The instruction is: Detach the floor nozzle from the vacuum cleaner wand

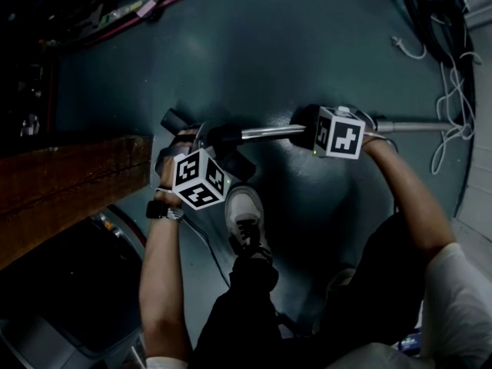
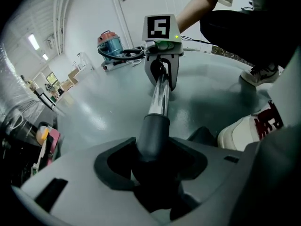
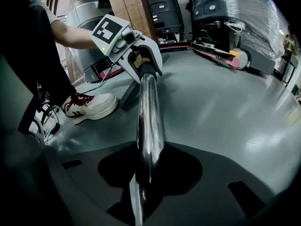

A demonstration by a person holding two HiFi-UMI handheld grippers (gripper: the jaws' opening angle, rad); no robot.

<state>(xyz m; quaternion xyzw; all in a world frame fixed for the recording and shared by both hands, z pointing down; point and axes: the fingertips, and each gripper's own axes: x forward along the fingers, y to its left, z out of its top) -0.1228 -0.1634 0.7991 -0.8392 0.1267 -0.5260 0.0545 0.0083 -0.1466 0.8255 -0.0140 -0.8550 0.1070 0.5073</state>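
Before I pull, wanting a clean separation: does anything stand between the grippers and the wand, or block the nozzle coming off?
Nothing visible. The left gripper is shut on the collar, the right gripper on the wand, bare tube between them. A shoe stands close beside the nozzle.

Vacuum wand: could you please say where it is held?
Left hand-held gripper clamps its dark grey plastic sleeve; right hand-held gripper clamps its shiny chrome tube.

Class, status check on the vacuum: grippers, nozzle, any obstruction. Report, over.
Jaws: left gripper shut on dark collar; right gripper shut on chrome wand. Collar not yet off wand. Shoe close beside left gripper.
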